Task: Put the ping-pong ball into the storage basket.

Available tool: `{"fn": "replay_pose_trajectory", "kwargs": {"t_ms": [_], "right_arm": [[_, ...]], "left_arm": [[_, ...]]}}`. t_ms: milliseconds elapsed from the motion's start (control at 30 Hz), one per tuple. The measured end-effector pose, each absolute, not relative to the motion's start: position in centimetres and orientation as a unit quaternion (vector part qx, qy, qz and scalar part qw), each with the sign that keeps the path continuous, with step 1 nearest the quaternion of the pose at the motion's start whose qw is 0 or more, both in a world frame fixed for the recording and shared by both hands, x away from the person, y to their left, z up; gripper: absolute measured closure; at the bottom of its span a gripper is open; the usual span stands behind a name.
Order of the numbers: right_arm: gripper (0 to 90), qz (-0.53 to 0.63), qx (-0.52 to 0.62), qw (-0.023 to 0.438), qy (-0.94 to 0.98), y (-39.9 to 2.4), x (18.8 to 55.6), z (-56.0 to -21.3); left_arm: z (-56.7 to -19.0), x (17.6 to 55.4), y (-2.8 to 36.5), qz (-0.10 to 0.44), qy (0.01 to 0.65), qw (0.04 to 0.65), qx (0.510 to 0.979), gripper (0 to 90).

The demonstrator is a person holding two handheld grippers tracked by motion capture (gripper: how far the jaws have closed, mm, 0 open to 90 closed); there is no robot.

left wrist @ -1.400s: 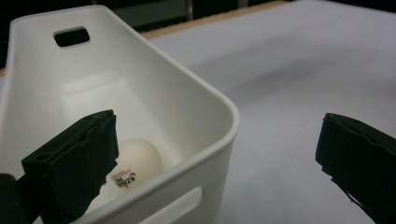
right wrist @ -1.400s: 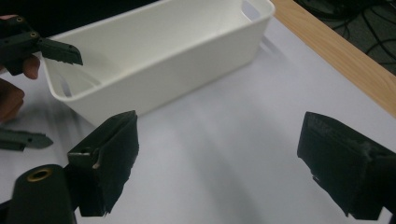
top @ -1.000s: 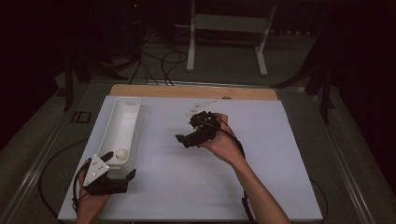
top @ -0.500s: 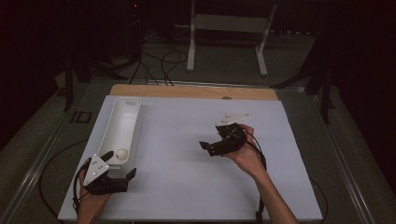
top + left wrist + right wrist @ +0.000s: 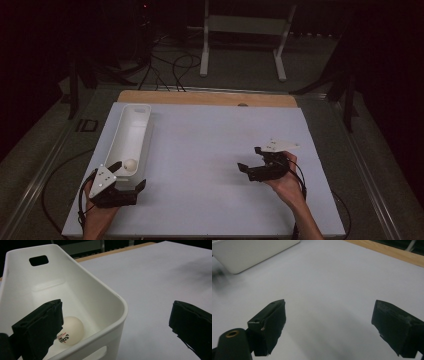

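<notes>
One ball (image 5: 70,330) with small print lies in the white bin (image 5: 105,302) just beyond my spread left gripper (image 5: 117,327); from above the print vanishes. My right gripper (image 5: 329,325), jaws apart, faces bare counter (image 5: 332,285).

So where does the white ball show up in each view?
High view: ball at the near end of the white bin, left side of the table.
Left gripper view: ball low left, inside the bin, partly behind one jaw.
Right gripper view: not in it.
Shared landmark: the bin, top left there.
</notes>
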State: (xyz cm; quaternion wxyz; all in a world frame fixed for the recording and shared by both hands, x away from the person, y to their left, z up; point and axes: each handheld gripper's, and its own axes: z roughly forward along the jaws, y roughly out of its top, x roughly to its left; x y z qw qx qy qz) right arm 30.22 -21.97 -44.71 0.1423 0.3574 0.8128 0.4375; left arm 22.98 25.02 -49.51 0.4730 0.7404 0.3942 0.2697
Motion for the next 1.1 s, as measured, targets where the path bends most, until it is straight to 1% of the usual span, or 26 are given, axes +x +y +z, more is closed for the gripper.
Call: {"fn": "replay_pose_trajectory", "kwargs": {"t_ms": [500,733,1100], "right_arm": [[11.2,0.479,0.367,0.182,0.776,-26.2,27.3,-46.6],[10.9,0.491,0.357,0.204,0.768,-26.8,26.3,-47.1],[11.0,0.493,0.353,0.209,0.767,-27.2,25.6,-47.7]], "left_arm": [[-49.5,23.2,25.2,0.268,0.4,0.476,0.736,0.0],[-49.5,23.3,25.2,0.268,0.402,0.478,0.734,0.0],[-49.5,23.3,25.2,0.269,0.403,0.476,0.734,0.0]]}}
